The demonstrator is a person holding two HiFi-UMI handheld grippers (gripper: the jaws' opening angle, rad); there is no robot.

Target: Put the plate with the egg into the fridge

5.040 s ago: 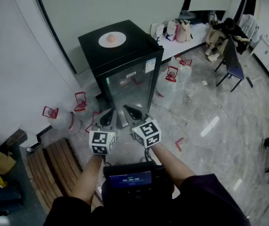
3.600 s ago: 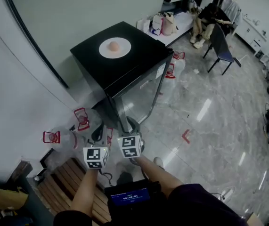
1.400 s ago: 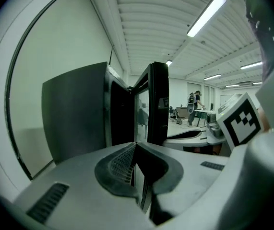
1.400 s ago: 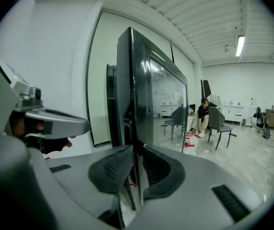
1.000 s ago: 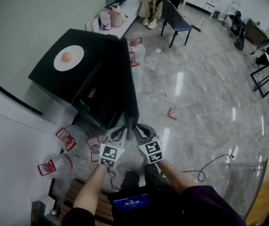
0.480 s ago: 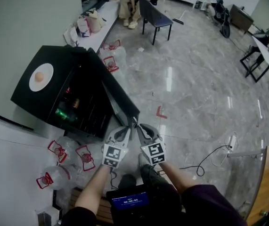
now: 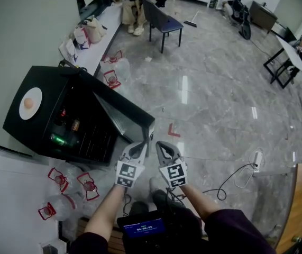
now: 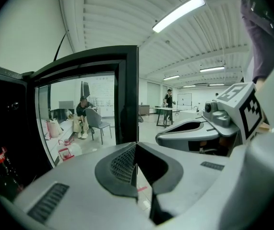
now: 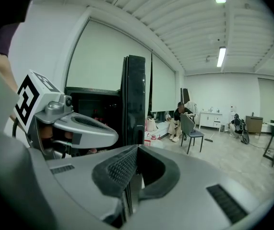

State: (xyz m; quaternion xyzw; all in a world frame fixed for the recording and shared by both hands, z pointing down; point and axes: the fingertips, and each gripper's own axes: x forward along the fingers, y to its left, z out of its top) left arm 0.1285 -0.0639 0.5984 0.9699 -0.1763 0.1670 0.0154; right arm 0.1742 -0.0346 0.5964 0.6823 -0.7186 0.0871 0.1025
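Head view has both tools meeting at the free edge of the black glass-fronted fridge door (image 7: 125, 121), which stands swung wide just ahead of their tips. The left tongs (image 7: 138, 148) are pressed together, with nothing in them. The right tongs (image 7: 163, 147) are closing right down, pad on pad, also on nothing. Neither has hold of the door.

The round white plate (image 7: 30, 103) with the pale brown egg (image 7: 28, 103) sits on top of the black fridge cabinet (image 7: 50, 83), far to the left of and ahead of the left tongs, well apart from both.

Likely trouble from here:
- With nothing holding the door, it may drift shut during the reach for the plate, blocking the way in.
- The egg lies loose on the plate, so any tilt in the lift, or a pinch on one rim only, could roll it off.
- A thin rim between narrow pads may slip, which argues for gripping it at both sides.
- The shelves beside the left tongs already hold bottles and a green can (image 7: 59, 139), so a free level may be tight and the plate could knock them.
- Clear water jugs with red handles (image 7: 89, 184) stand on the floor left of the left tongs, a tripping risk on the way over.
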